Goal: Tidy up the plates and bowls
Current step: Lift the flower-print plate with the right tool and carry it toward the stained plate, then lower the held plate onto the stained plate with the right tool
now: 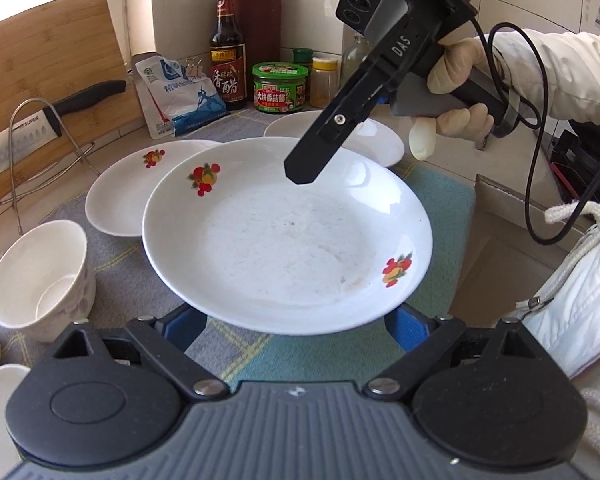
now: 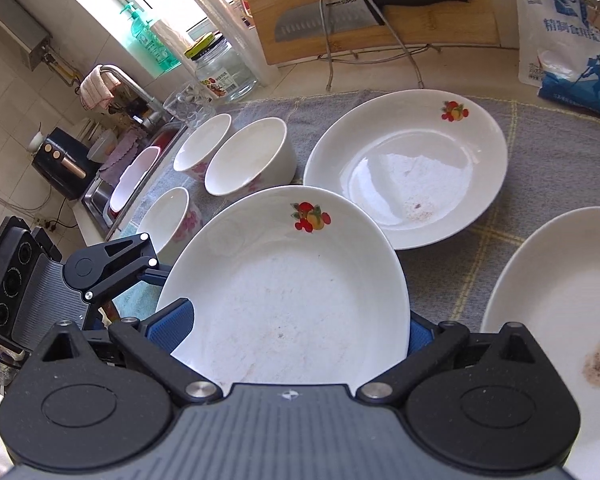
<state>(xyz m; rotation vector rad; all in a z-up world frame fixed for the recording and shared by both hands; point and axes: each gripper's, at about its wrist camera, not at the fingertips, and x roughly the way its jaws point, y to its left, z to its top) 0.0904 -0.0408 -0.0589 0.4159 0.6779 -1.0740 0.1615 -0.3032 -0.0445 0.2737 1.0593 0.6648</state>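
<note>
- Table (image 2: 292, 80): covered by a checked cloth (image 2: 540, 152) on which all the crockery stands. No stack of any kind is visible, so the task is judged to be at an early stage.
- Held plate (image 1: 284, 240): white with fruit motifs, raised clear of the cloth over the table's front edge and slightly tilted. In the left wrist view its rim overlaps the plate behind it, but the two are apart. This is the only item in transit.
- Fruit plate (image 2: 404, 168): flat on the cloth toward the back edge, empty and faintly smeared. It is judged a likely base for a plate stack.
- Stained plate (image 2: 560, 320): flat near the right edge, with a brown mark inside and nothing stacked on it.
- Bowls (image 2: 248, 156): three stand upright and separate along the left edge, none nested. This part of the task is not yet begun.
- Left gripper (image 1: 294, 330): jaws spread part-way, with the blue pads against the held plate's near rim, pinching it.
- Right gripper (image 2: 296, 332): jaws likewise closed on the opposite rim, so the load is shared.
- Remaining, as judged: set down this plate, stack the third plate, and nest the bowls.
</note>
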